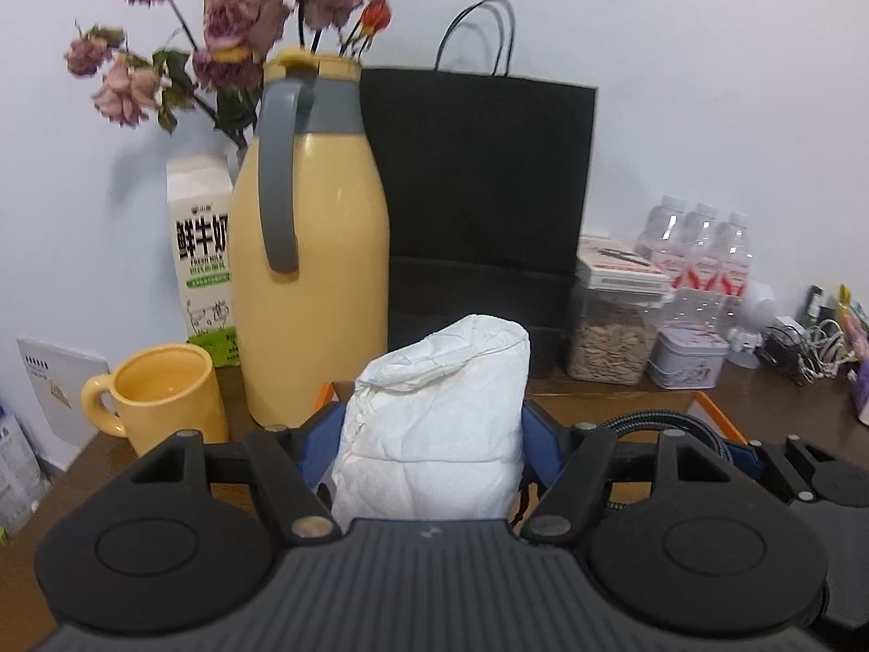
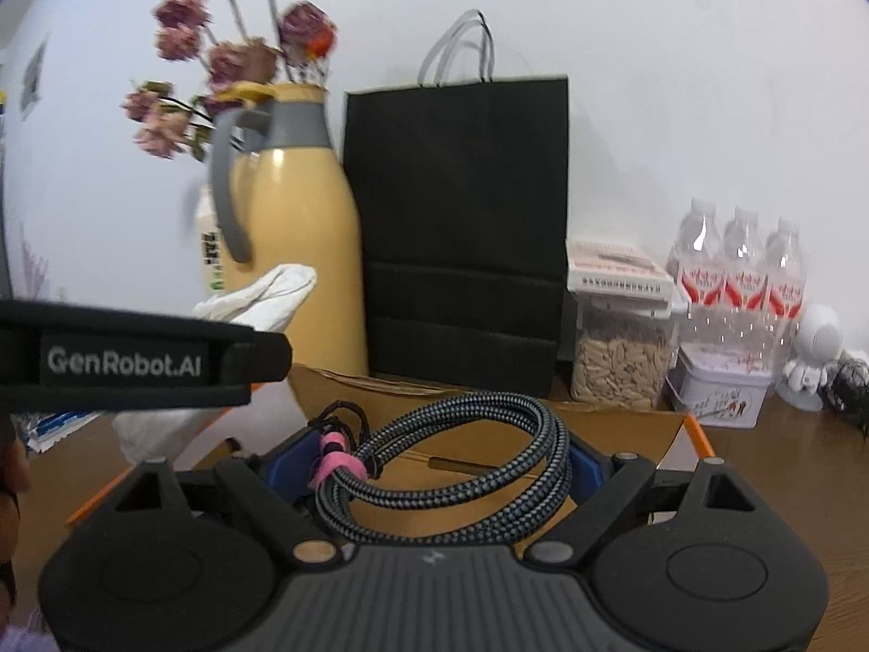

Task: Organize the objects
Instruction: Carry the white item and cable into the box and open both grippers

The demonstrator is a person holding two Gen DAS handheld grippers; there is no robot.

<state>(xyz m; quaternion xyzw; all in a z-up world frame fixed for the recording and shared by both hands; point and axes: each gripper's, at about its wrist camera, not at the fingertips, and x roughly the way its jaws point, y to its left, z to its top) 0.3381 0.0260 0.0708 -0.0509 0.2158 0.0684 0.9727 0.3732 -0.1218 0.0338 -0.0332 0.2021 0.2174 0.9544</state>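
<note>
**Both grippers carry things over the box**

The left gripper (image 1: 432,434) has its blue fingers (image 1: 320,445) squeezed on a white crumpled packet (image 1: 434,424). The right gripper (image 2: 434,467) grips a coiled braided cable (image 2: 451,462) between its fingers. Just behind sits an open cardboard box (image 2: 624,429) on the wooden counter (image 2: 787,467). Farther back stand a yellow mug (image 1: 168,391), a yellow jug (image 1: 315,250) and a black paper bag (image 1: 478,190).

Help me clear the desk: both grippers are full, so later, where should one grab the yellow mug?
Grip the yellow mug across its rim wall from above: it stands upright and open-mouthed. Its handle points left, and the yellow thermos jug stands close on its right.
</note>
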